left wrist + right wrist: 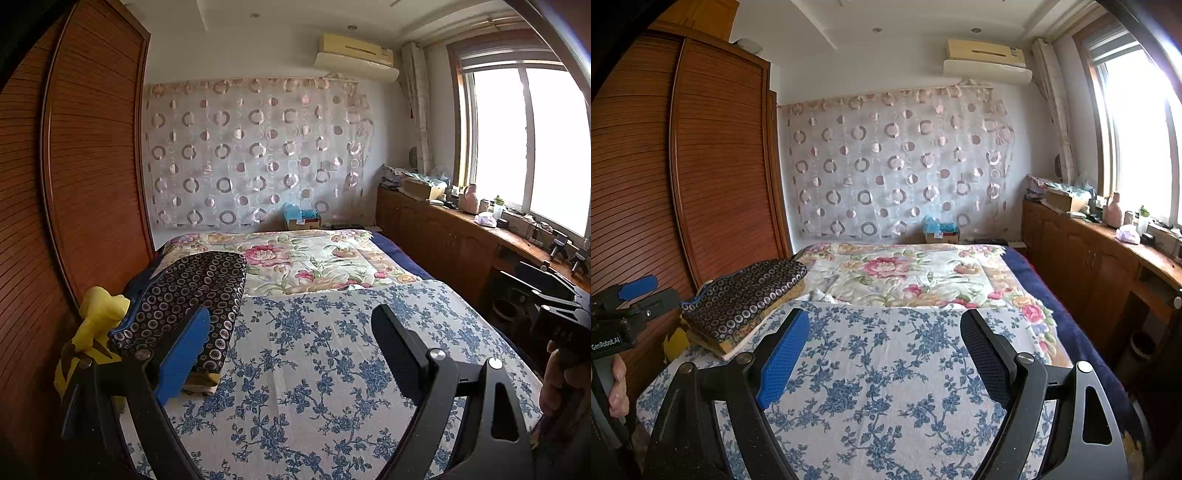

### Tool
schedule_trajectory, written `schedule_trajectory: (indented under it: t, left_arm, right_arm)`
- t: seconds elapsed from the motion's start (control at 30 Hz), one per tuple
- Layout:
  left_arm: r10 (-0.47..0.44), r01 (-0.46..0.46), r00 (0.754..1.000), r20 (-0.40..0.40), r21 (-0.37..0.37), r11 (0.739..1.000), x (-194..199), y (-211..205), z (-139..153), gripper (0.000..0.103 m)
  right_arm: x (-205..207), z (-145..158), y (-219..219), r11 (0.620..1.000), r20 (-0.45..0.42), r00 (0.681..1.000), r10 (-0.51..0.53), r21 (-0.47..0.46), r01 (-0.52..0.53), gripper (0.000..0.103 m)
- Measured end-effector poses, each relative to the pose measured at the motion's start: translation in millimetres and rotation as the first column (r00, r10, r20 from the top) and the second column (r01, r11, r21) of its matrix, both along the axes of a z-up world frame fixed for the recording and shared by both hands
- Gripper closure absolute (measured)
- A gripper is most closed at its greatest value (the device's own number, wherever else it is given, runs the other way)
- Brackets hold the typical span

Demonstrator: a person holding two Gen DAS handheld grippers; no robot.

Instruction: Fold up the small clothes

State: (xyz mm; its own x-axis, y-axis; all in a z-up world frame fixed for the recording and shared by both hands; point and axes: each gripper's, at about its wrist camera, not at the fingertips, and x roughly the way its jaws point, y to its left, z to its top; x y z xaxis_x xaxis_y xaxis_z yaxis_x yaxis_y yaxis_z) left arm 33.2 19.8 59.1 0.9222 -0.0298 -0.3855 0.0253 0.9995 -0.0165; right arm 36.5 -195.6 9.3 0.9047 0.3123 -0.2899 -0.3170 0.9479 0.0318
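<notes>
The bed [314,369] fills the lower half of both views, spread with a blue-flowered sheet [886,369], and at twelve o'clock a pink-flowered quilt [314,258] lies beyond it. At ten o'clock, against the slatted wardrobe [92,147], sits a stack of folded clothes [192,291] topped by a dark ring-patterned piece — a yellow garment [96,321] bunches just beside it. The left gripper [291,332] and right gripper [886,339] both hang above the sheet, fingers spread wide — nothing between them.

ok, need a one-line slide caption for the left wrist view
Open left hand-held gripper hovers over the blue-floral sheet, dark ring-patterned folded cloth at its left.
</notes>
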Motion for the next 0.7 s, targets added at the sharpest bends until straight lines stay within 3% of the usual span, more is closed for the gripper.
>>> schedule_trajectory:
  t: [0.7]
  left_arm:
    - [-0.001, 0.001, 1.000, 0.001, 0.001, 1.000, 0.0, -0.7, 0.4, 0.013]
  right_arm:
    - [0.5, -0.4, -0.9, 1.000, 0.000, 1.000, 0.002, 0.003, -0.002, 0.018]
